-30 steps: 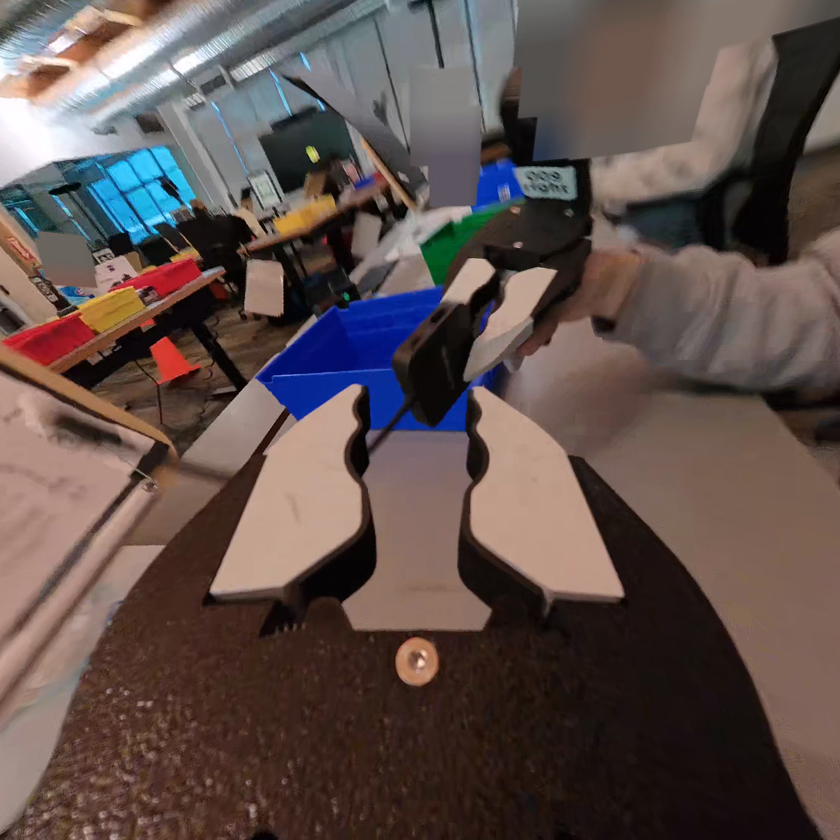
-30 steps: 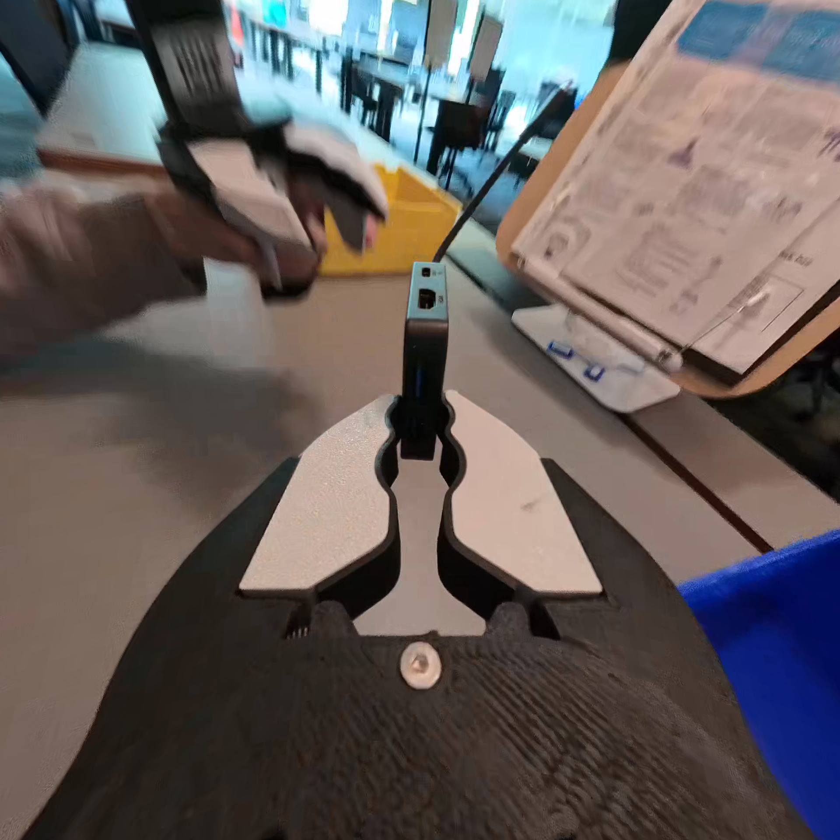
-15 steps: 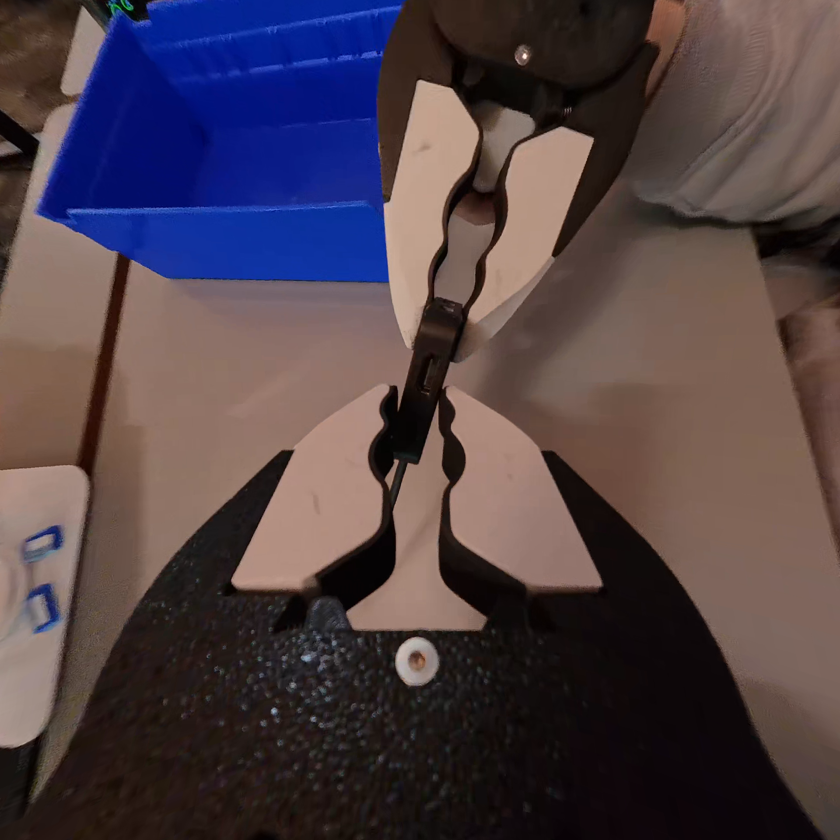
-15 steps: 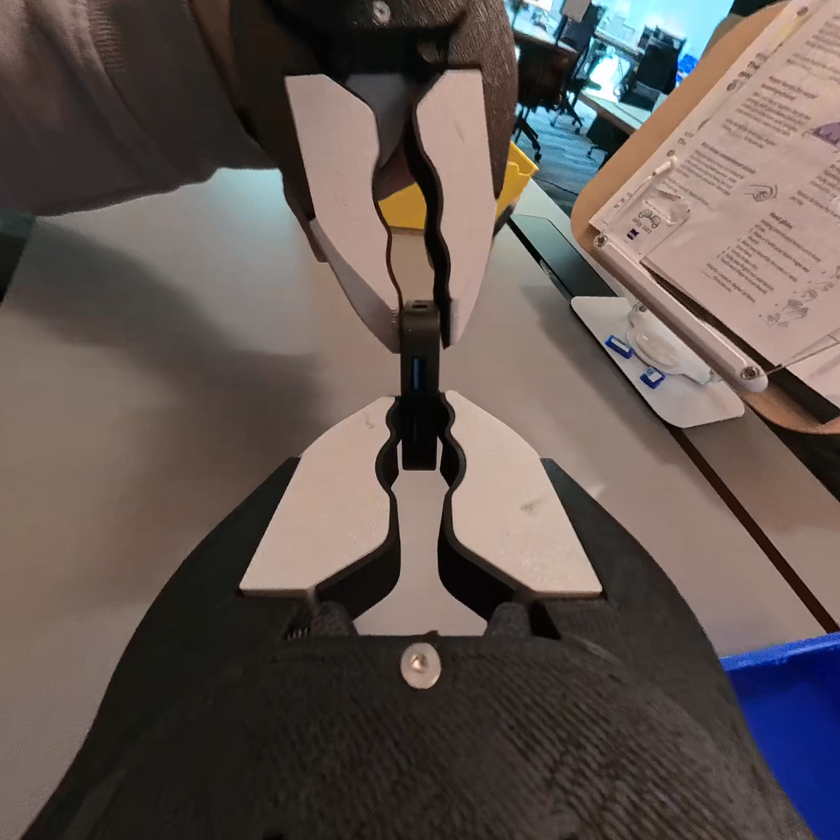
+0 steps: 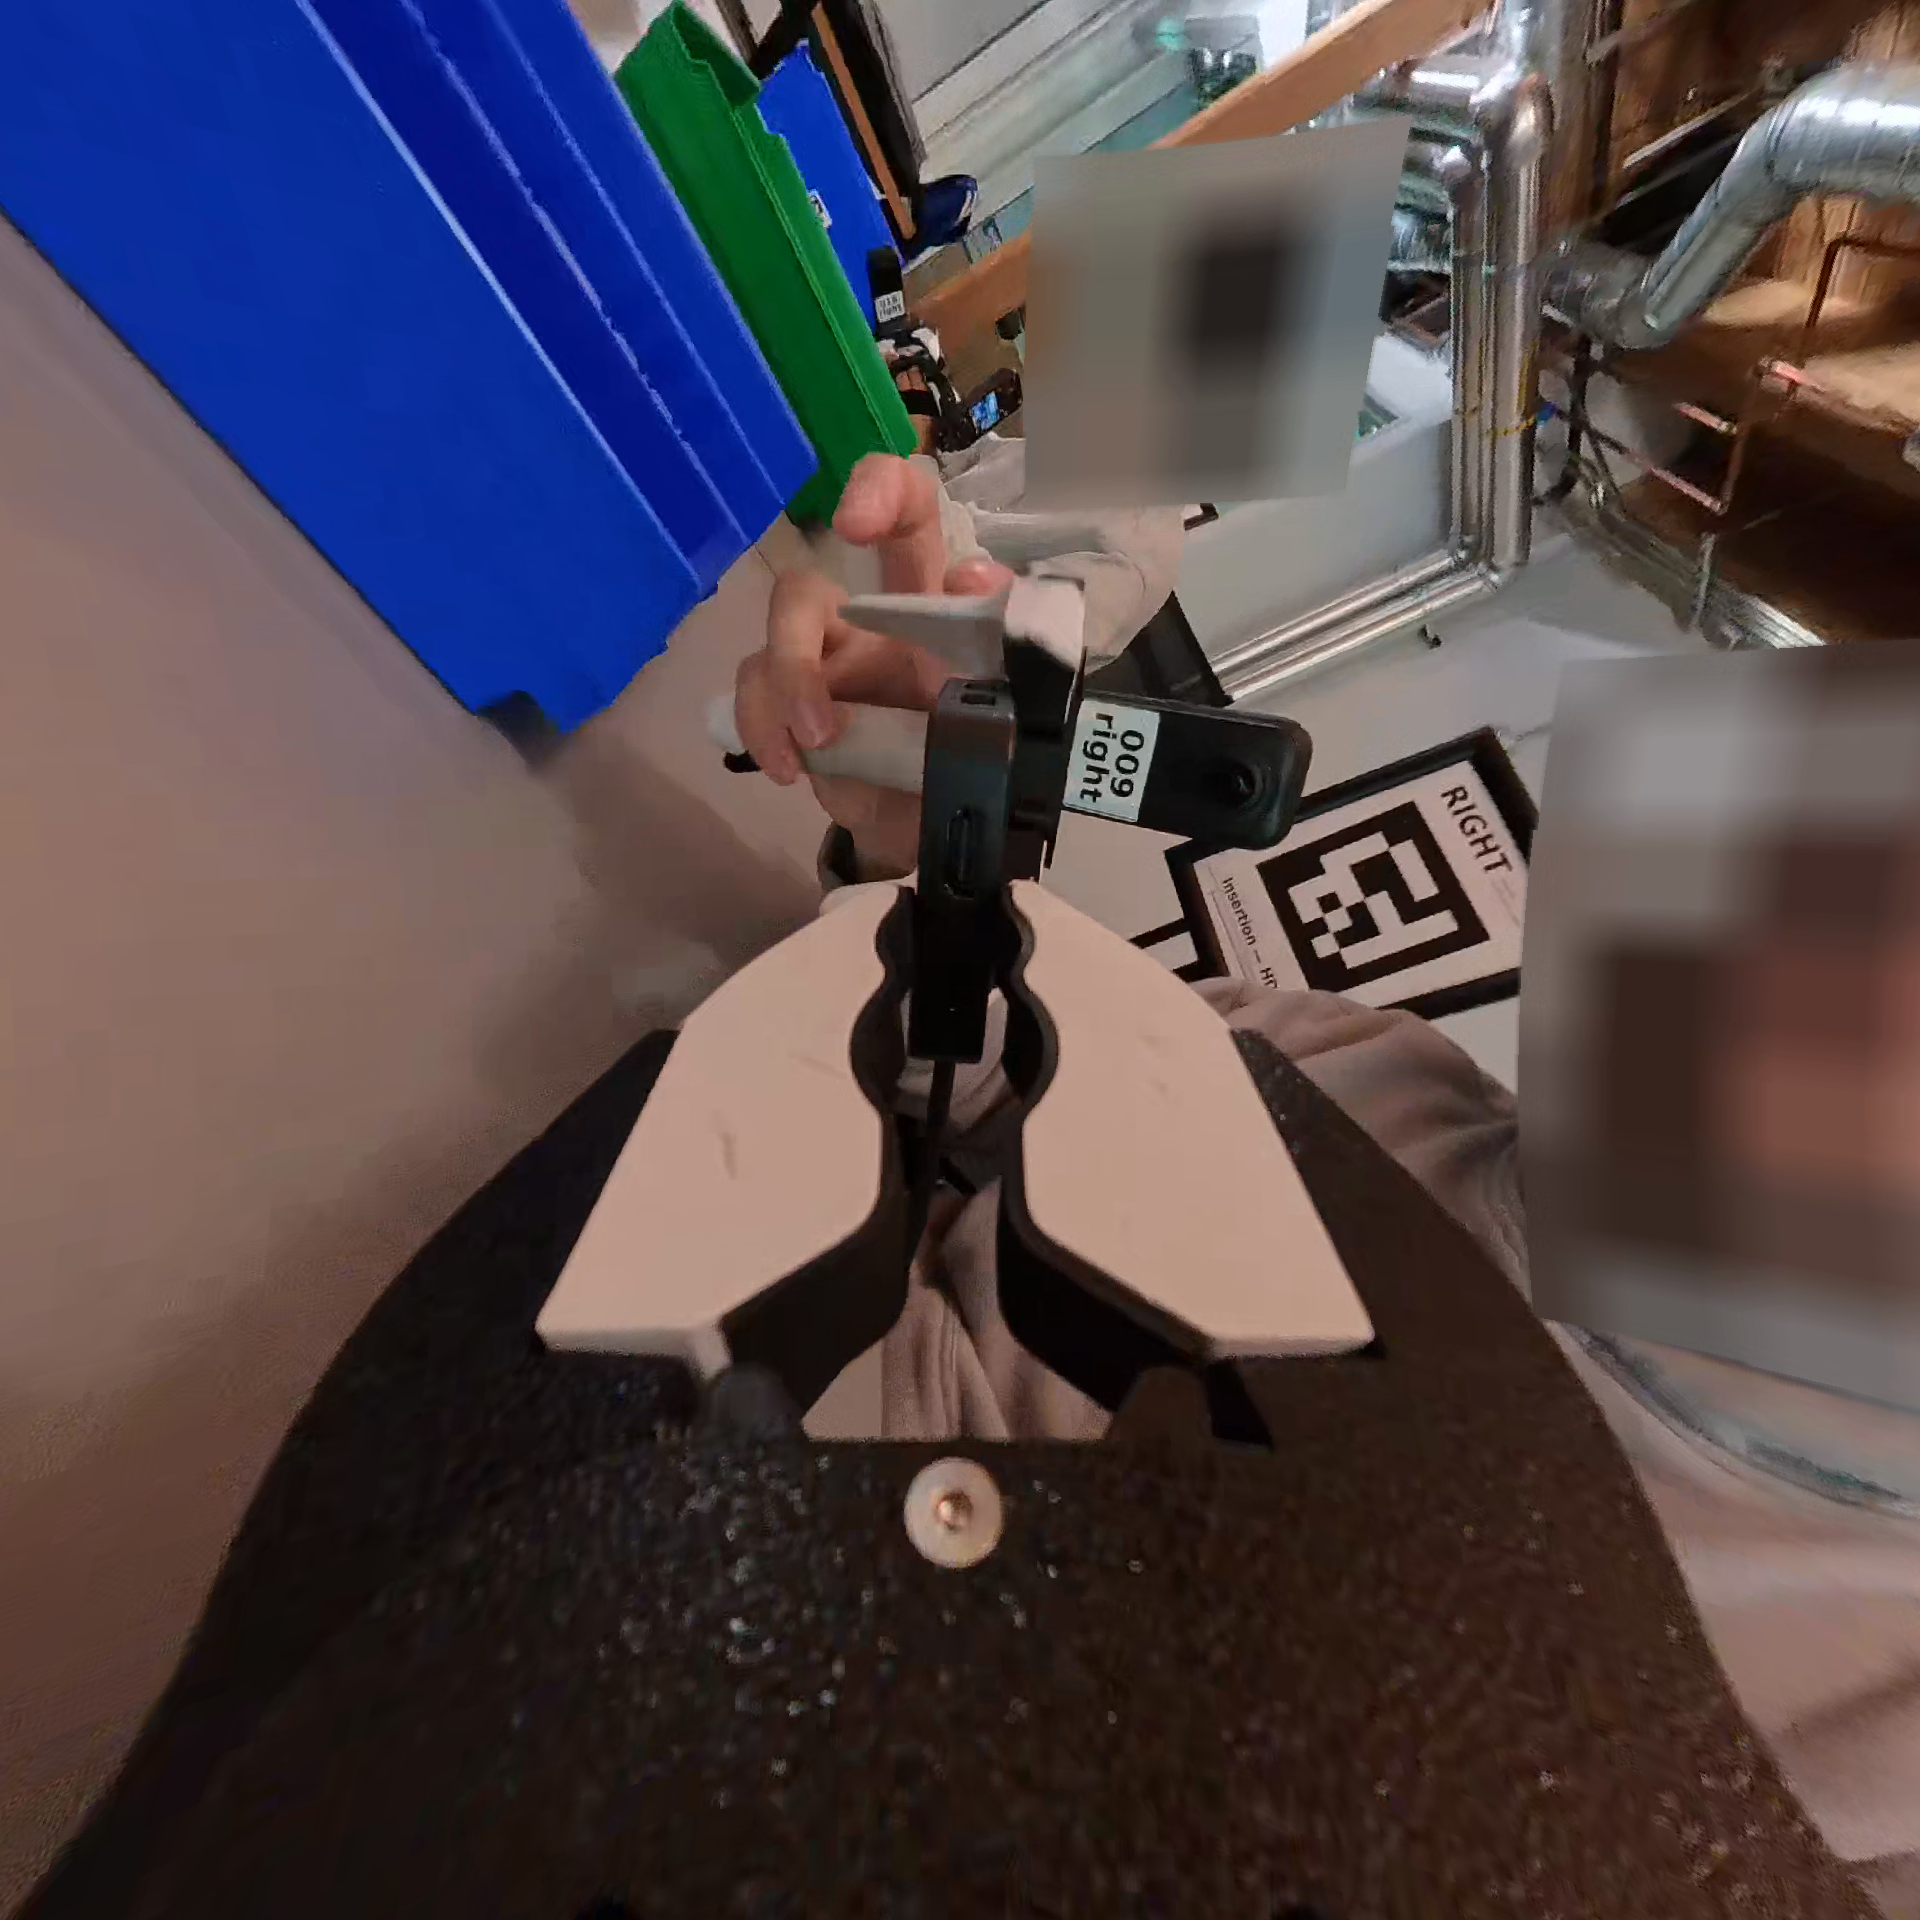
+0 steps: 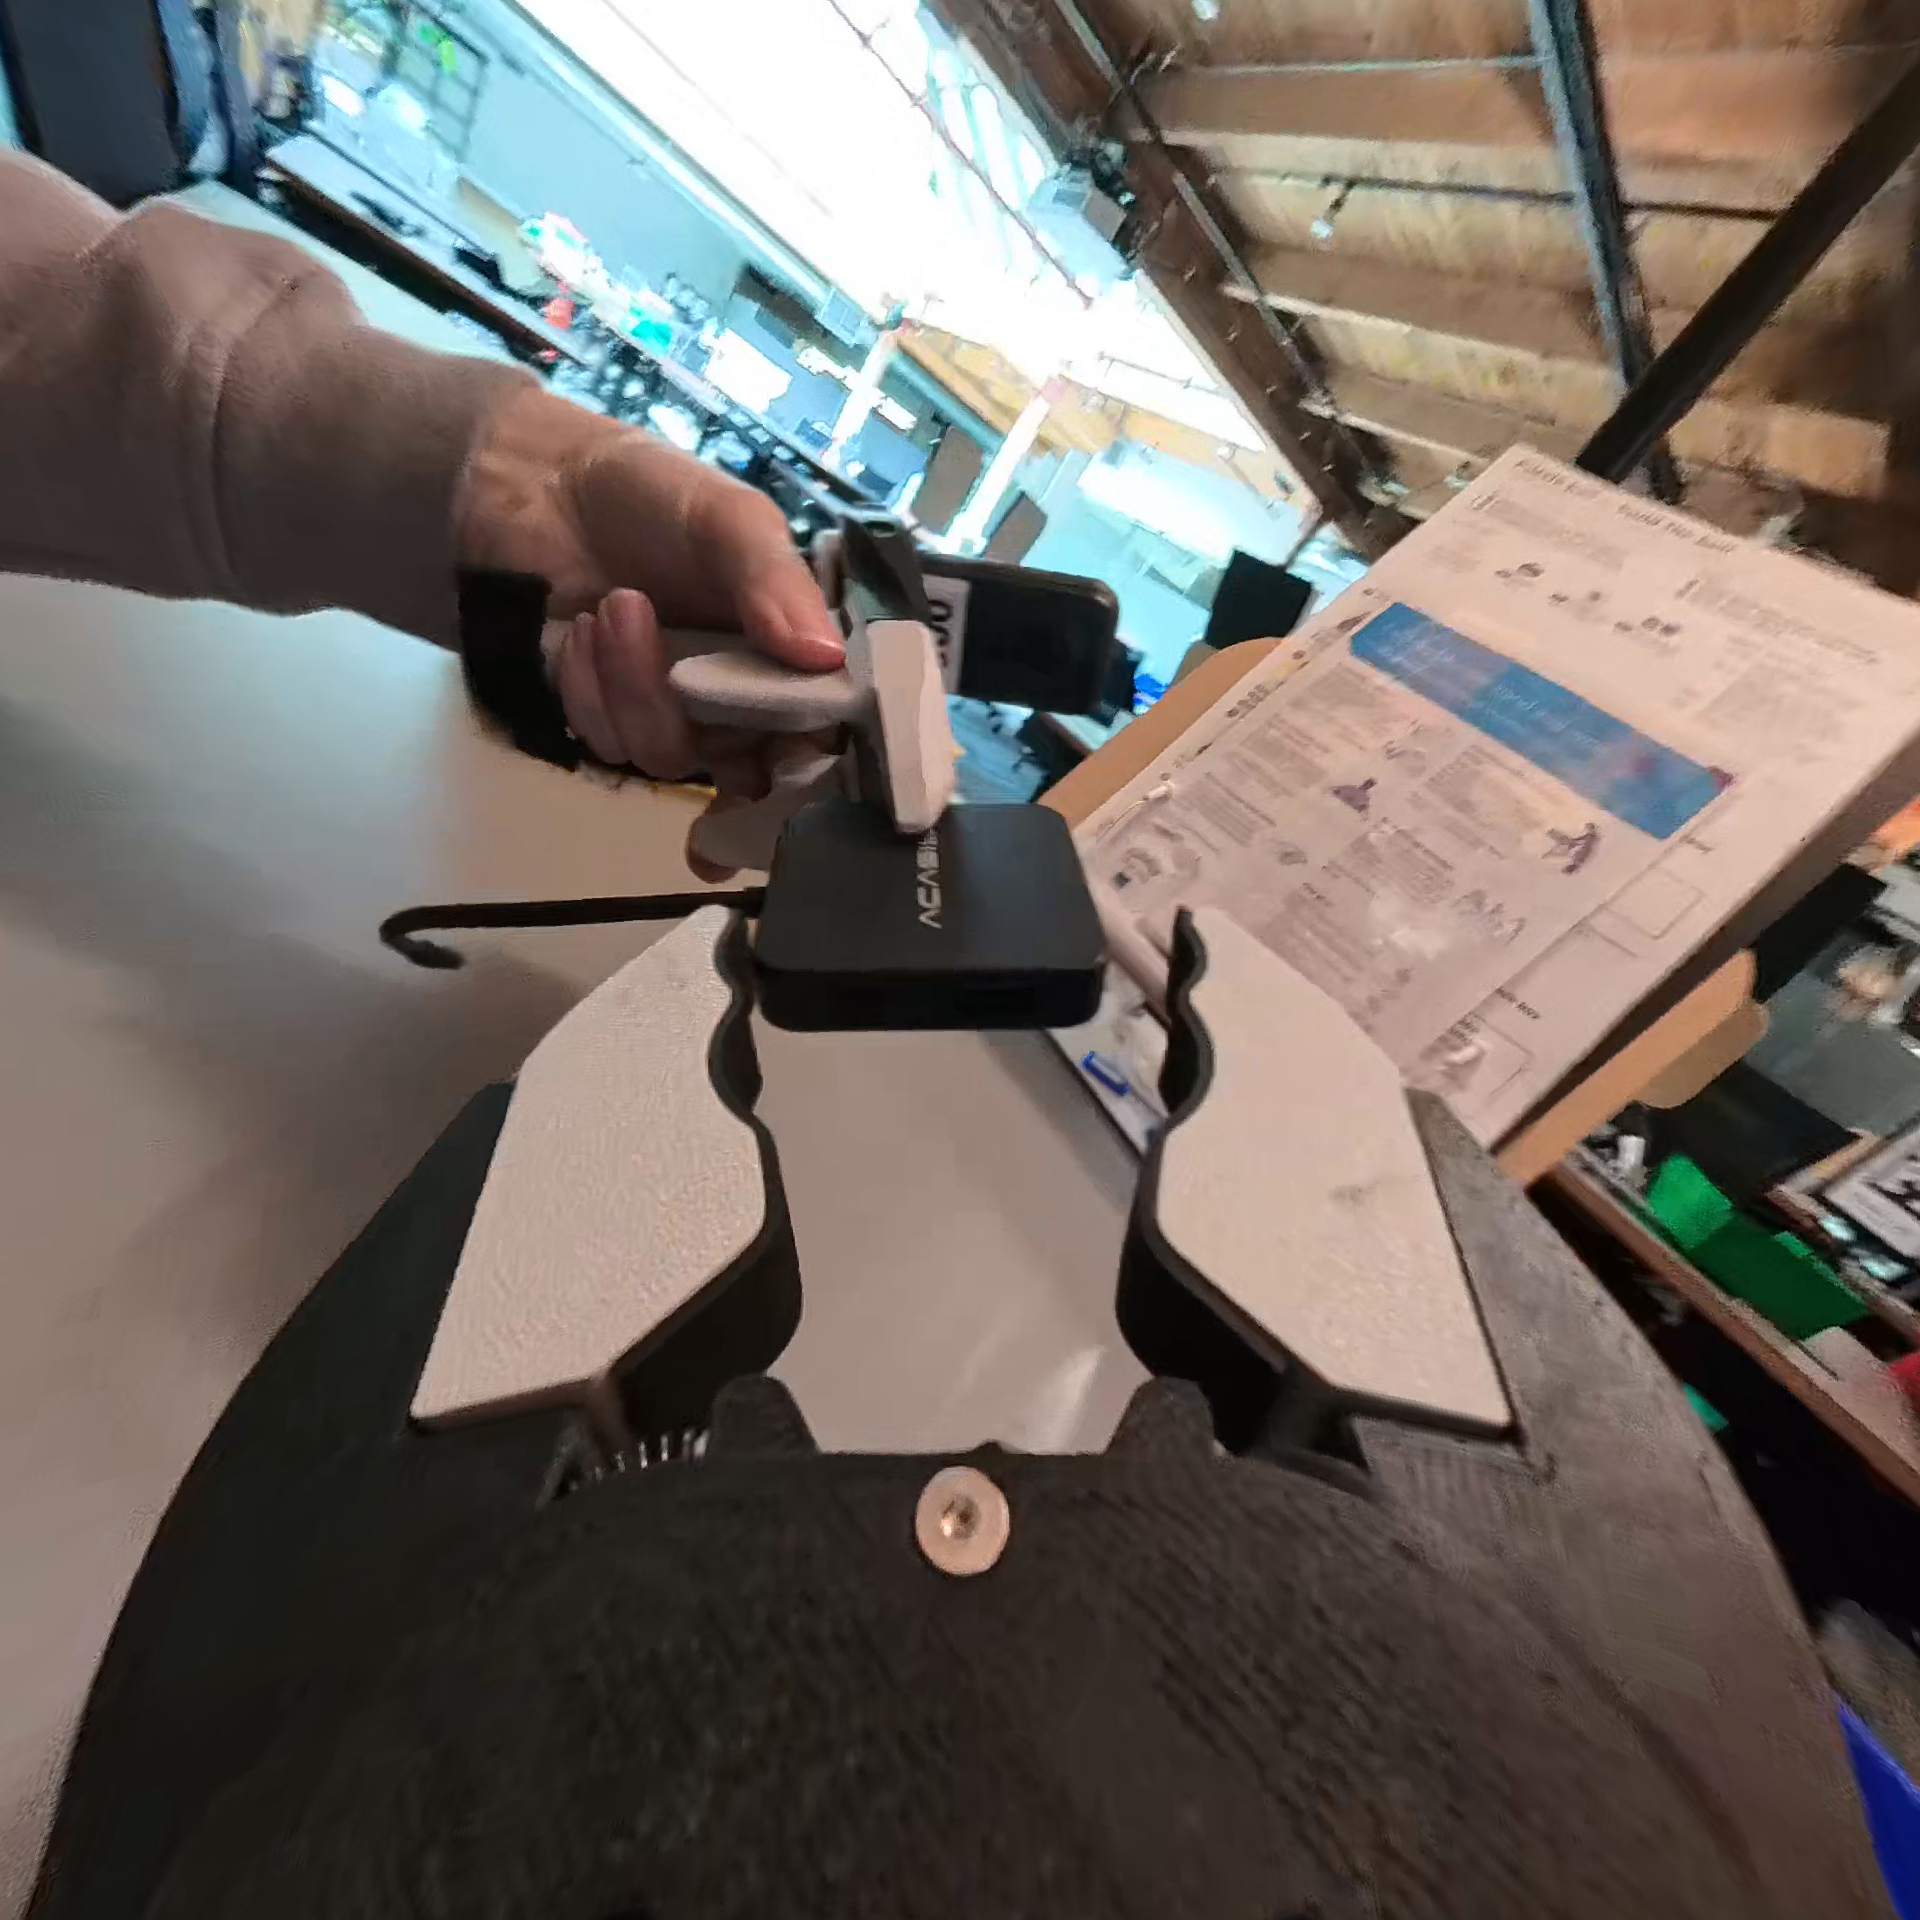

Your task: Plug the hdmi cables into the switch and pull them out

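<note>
My left gripper (image 5: pixel 951 925) is clamped on the small flat black plastic switch box (image 5: pixel 961 883), edge-on between the white finger pads (image 5: pixel 769 1122). From the left wrist view I see only its thin side with one slot-shaped port; the broad faces are hidden by the pads. A thin black cable (image 5: pixel 935 1112) leaves its lower end and drops out of sight behind the gripper body.

From the right wrist view the same switch box (image 6: pixel 925 914) shows its wide top face, held in the air above the pale grey tabletop (image 6: pixel 208 935) by the left gripper (image 6: pixel 904 769), which comes down on it from above. The cable (image 6: pixel 561 914) runs off to the left and ends in a small hook-like bend; the motion blur hides what is on its end.

My right gripper (image 6: pixel 961 971) stands wide apart, holding nothing. The box sits in the gap at the fingertips; whether the left fingertip touches it I cannot tell. In the left wrist view the right gripper (image 5: pixel 997 623) is mostly hidden behind the box and my hand (image 5: pixel 821 665).

A deep blue plastic bin (image 5: pixel 416 343) is cut off at the upper left. A printed sheet on a tan clipboard stand (image 6: pixel 1507 790) is blurred.
</note>
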